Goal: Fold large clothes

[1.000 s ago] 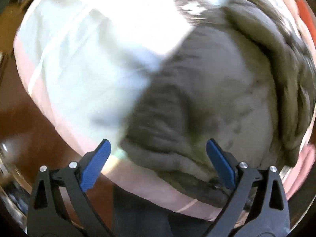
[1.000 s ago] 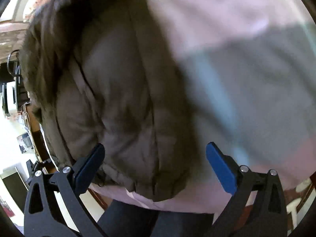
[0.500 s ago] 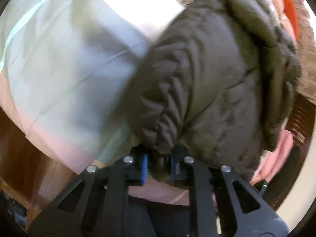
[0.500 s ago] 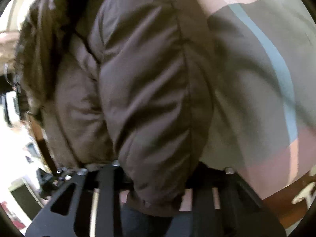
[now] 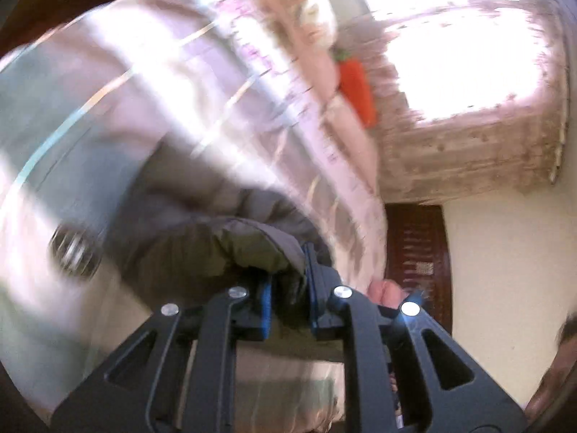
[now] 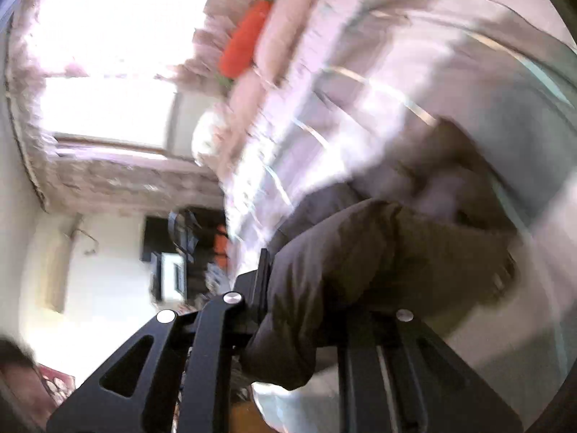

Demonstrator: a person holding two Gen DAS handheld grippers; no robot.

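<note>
Jacket [image 5: 230,249] pinched inside both tools [image 5: 287,296] [image 6: 306,288].

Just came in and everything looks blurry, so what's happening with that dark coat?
A person is working with a handheld gripper in each hand on a dark puffy jacket. The left gripper is shut on a fold of it, and the right gripper is clamped on another bunch of the fabric. The jacket hangs from both grips above a bed with a pink and grey striped cover. Both views are smeared, so the folding stage is unclear.
</note>
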